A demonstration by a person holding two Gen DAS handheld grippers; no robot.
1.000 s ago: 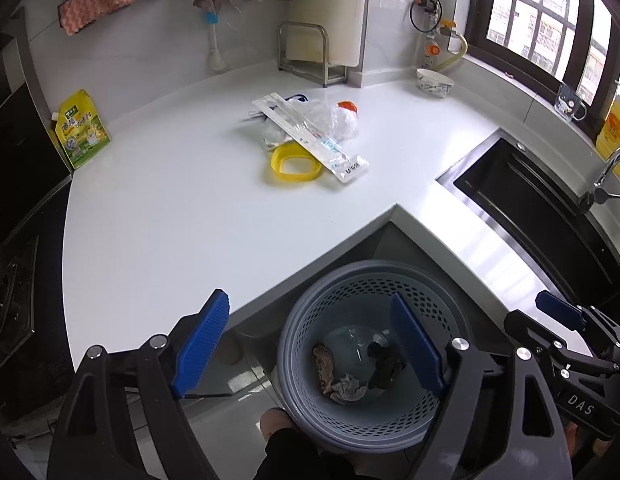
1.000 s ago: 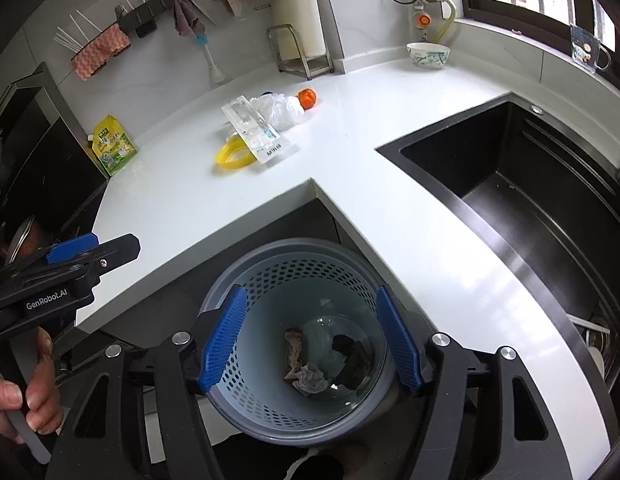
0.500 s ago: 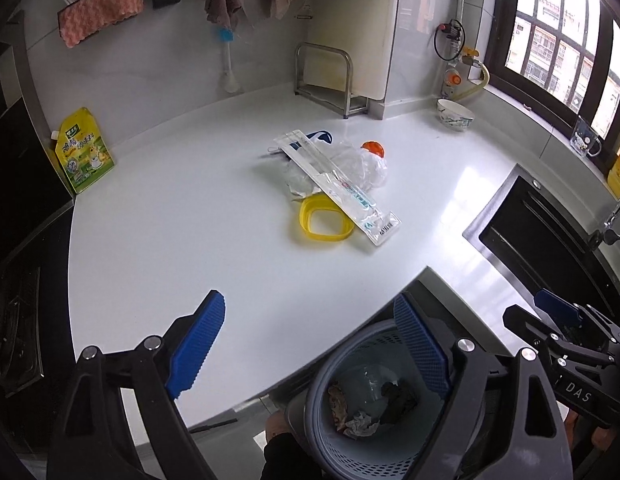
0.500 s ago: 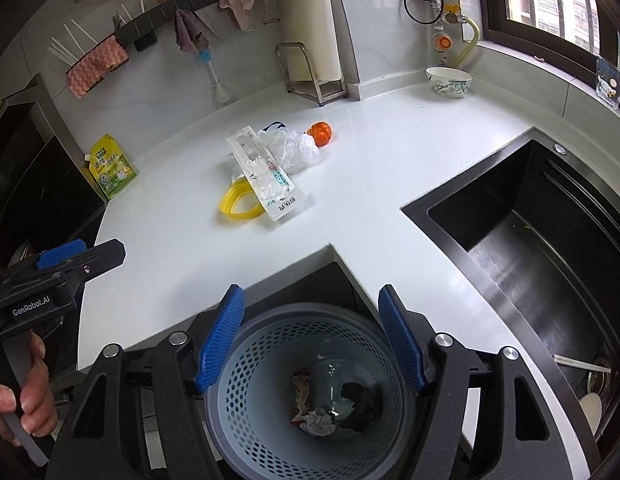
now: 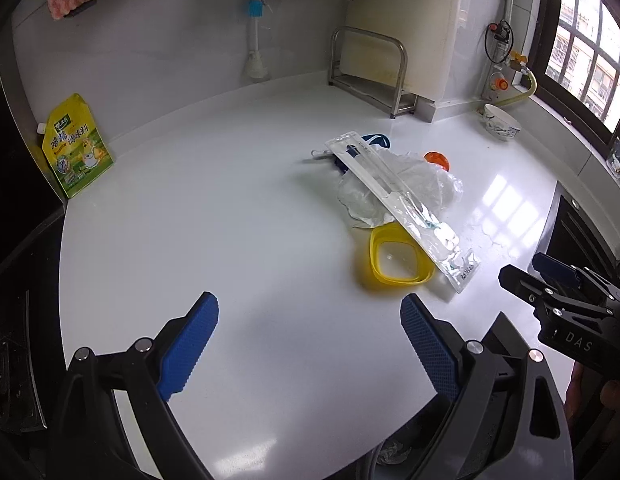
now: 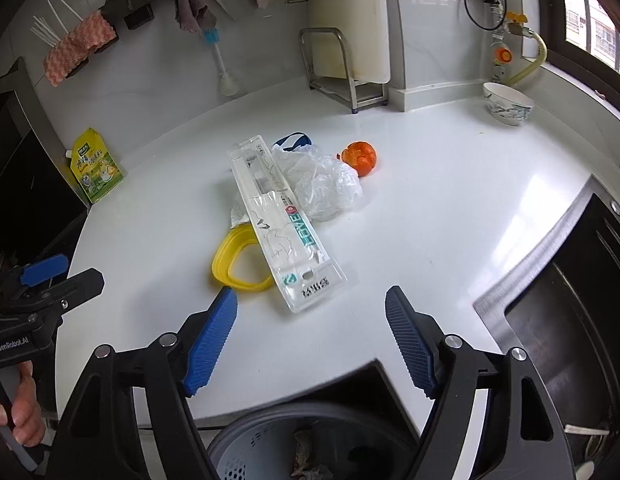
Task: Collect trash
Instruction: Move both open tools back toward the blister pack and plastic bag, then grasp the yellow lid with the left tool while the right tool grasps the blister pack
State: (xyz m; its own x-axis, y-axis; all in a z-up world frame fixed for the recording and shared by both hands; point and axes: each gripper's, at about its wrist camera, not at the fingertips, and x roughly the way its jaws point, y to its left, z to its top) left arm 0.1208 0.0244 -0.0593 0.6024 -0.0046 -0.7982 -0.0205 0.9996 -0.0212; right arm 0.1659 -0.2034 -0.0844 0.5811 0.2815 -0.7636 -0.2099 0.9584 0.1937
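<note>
Right wrist view: the trash sits mid-frame on the white counter: a long clear package lying across a yellow ring and a crumpled plastic bag, with an orange peel just beside the bag. The right gripper hangs below them at lower centre, jaws opening, nothing between. The grey basket is at the bottom edge. The left gripper is opening too, empty, over bare counter.

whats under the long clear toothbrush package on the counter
The toothbrush package lies across a crumpled clear plastic bag and the yellow ring's edge. Whatever sits directly beneath its middle is covered.
</note>
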